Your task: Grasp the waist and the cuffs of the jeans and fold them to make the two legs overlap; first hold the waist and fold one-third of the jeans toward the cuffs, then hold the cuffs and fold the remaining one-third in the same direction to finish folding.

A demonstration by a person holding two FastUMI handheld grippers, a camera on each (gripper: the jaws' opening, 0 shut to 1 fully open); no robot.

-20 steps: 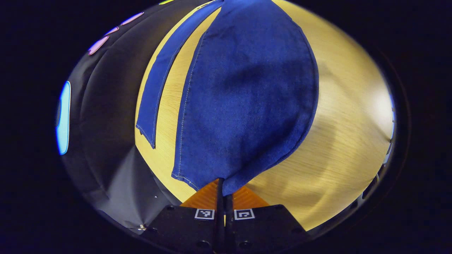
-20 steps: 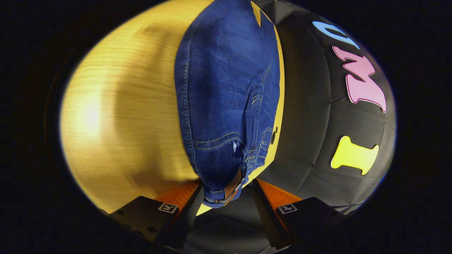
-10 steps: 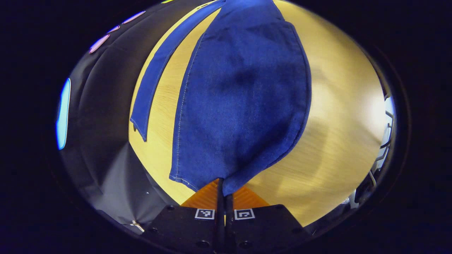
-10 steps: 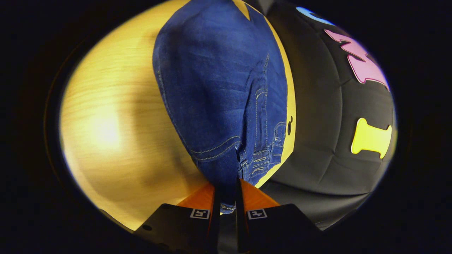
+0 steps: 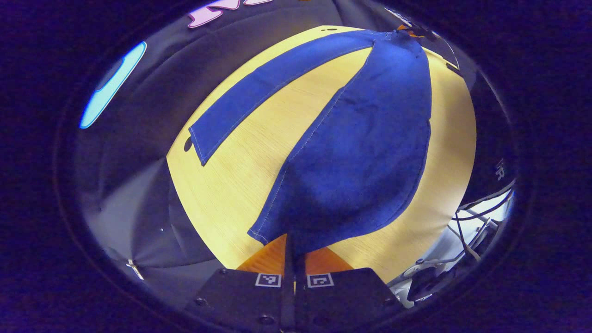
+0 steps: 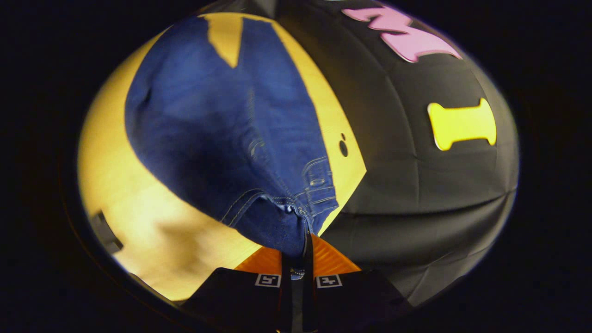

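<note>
Both hand-held grippers (closed) on jeans (image 5: 360, 152)

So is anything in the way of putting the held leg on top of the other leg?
Nothing visible. Both grippers pinch the jeans: left gripper at a cuff, right gripper at the waist. Between the lifted leg and the flat leg is just bare table.

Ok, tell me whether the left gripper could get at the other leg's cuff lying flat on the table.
Probably not as things stand: the left gripper is shut on the lifted leg's cuff. The way to the other cuff on the table looks free, but it would have to let go first.
</note>
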